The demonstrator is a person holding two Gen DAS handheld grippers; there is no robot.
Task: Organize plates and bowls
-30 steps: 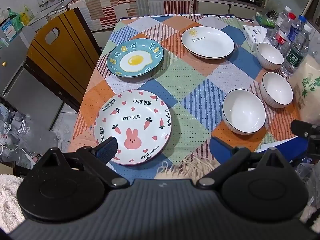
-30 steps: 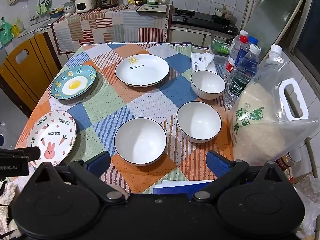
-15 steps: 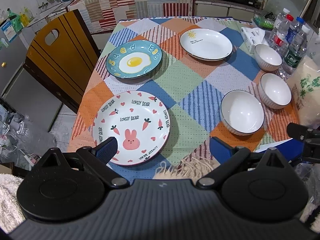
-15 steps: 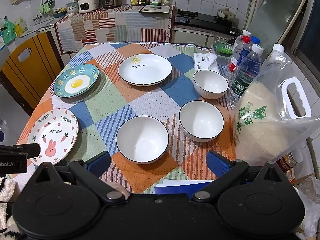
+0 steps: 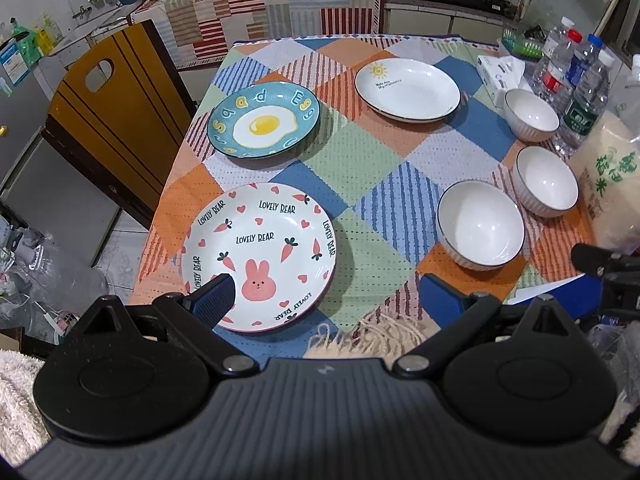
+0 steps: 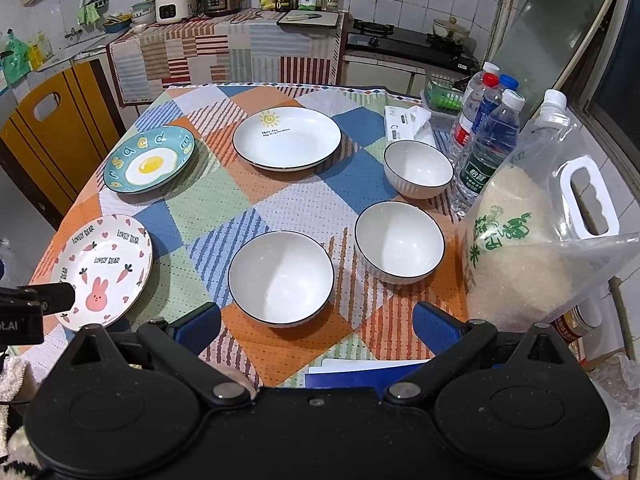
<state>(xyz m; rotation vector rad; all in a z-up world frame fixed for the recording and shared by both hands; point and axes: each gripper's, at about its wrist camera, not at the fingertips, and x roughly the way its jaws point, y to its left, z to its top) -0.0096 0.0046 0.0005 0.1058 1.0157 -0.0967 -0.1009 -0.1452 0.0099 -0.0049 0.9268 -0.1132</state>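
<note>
Plates (image 5: 259,255) and bowls (image 6: 281,277) lie separately beside rice bag (image 6: 520,248).

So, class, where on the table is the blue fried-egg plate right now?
In both wrist views the fried-egg plate sits on the table's left side, beyond the bunny plate, left of the white sun plate, beside the wooden chair.

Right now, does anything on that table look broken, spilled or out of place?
Nothing broken or spilled. Three plates and three bowls sit upright and apart. Only the rice bag leans at the table's right edge, crowding the bowls.
</note>
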